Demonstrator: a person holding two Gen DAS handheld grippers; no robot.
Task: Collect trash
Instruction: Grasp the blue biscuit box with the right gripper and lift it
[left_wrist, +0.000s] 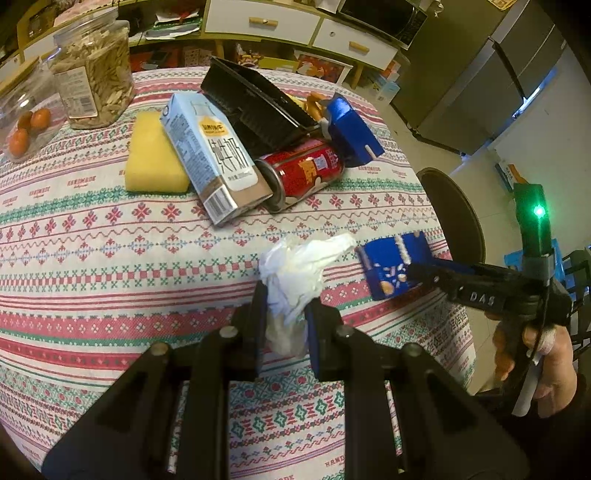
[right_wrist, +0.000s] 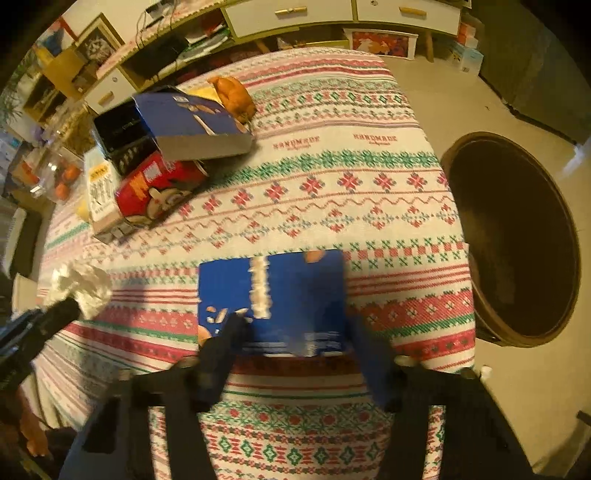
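**Operator:** Black linkage bars fill the bottom of the left wrist view; above them my left gripper (left_wrist: 286, 314) is clamped on the crumpled white tissue (left_wrist: 295, 273), pads pressing both sides. Most of the wad sticks out beyond the fingertips.

**Checker:** Risk there?

**Operator:** I judge the hold is on soft paper only. If I swing fast, the loose end may tear or slide out. Move steadily.

**Checker:** Right side?

**Operator:** My right gripper (right_wrist: 291, 332) straddles the near edge of the blue torn snack box (right_wrist: 271, 299), lying flat on the patterned tablecloth (right_wrist: 332, 192) at lower centre of the right wrist view. Jaws stand at a middling width, one finger at each side of the box. The view is blurred; I cannot tell whether the pads press yet.

**Checker:** Failure modes?

**Operator:** Three, by my estimate. A flat box may be pushed along the cloth rather than pinched. The fingertips may snag the cloth. An edge-only grip may let it pivot and drop.

**Checker:** Destination?

**Operator:** Dark round bin (right_wrist: 517, 236) at right of frame, beside the table. Box sits near that edge; a slip could land it on the floor.
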